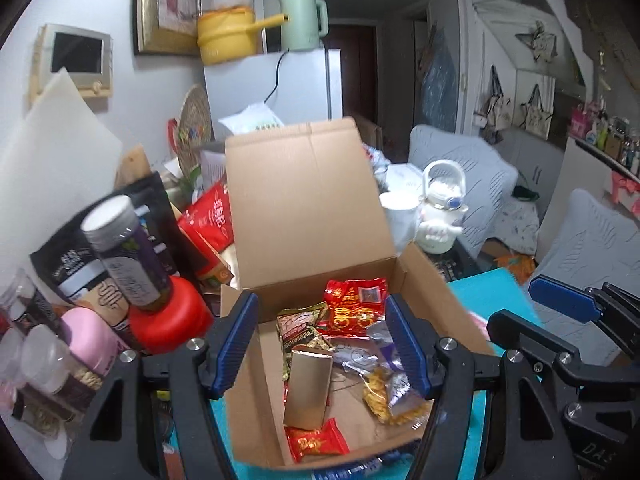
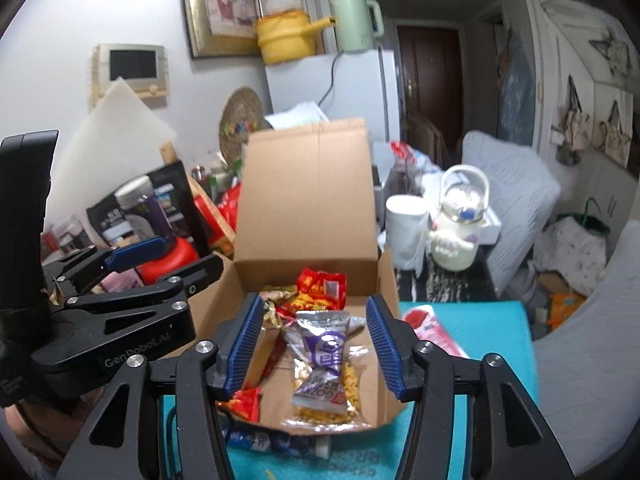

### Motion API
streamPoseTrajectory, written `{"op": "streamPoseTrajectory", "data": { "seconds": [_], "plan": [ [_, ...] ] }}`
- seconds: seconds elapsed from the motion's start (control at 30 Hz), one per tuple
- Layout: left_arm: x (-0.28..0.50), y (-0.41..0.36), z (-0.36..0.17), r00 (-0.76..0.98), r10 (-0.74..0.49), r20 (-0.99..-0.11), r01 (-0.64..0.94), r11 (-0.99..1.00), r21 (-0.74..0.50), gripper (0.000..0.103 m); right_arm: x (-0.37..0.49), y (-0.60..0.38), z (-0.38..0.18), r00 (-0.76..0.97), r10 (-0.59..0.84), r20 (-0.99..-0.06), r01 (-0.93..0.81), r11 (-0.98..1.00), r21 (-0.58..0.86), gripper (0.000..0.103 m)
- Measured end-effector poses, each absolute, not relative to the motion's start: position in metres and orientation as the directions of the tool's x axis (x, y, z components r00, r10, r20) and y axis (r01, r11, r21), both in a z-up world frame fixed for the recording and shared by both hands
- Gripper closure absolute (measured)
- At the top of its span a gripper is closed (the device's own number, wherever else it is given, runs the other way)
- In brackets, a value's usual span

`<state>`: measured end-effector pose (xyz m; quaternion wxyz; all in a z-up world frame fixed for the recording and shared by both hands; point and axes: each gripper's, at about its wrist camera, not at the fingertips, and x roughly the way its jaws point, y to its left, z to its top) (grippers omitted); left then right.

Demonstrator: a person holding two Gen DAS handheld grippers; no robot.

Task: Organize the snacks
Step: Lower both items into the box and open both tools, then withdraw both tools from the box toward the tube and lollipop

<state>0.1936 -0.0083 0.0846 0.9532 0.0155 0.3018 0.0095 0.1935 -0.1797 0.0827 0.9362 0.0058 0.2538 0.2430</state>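
Note:
An open cardboard box (image 1: 312, 208) (image 2: 308, 200) stands on a teal mat (image 2: 480, 328) with its lid up. Inside lie a red snack packet (image 1: 354, 306), a gold carton (image 1: 308, 388), a small red packet (image 1: 316, 442) and a silver-purple noodle packet (image 2: 324, 360) (image 1: 384, 392). My left gripper (image 1: 322, 344) (image 2: 180, 258) hovers open over the box's left half with nothing between its pads. Over the noodle packet hangs my right gripper (image 2: 314, 346) (image 1: 524, 312), open, its pads clear of the packet, which rests on the box floor. A blue packet (image 2: 272, 444) pokes out under the box's front edge.
Left of the box crowd a red jar (image 1: 168, 320) with a dark bottle (image 1: 124, 248) on it, a black pouch (image 1: 76, 264) and a pink tub (image 1: 88, 332). A pink-red packet (image 2: 432, 324) lies on the mat to the right. Behind stand a white mug (image 2: 404, 220) and a white flask (image 2: 460, 236).

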Motion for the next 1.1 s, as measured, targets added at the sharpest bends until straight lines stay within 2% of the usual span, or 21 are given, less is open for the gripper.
{"op": "streamPoseTrajectory", "data": {
  "seconds": [0.4, 0.53, 1.1],
  "plan": [
    [0.103, -0.018, 0.12, 0.87, -0.001, -0.492, 0.03, 0.998, 0.051, 0.037, 0.108, -0.202, 0.1, 0.804, 0.438, -0.403, -0.428, 0.896, 0.118, 0.034],
    [0.076, -0.019, 0.117, 0.88, -0.028, -0.474, 0.055, 0.998, 0.042, 0.02, 0.084, -0.207, 0.097, 0.815, 0.425, -0.394, -0.418, 0.902, 0.107, 0.032],
    [0.011, -0.012, 0.08, 0.864, -0.142, -0.483, 0.162, 0.987, -0.001, 0.02, 0.023, -0.21, 0.05, 0.809, 0.428, -0.404, -0.416, 0.901, 0.122, 0.032]
  ]
}}
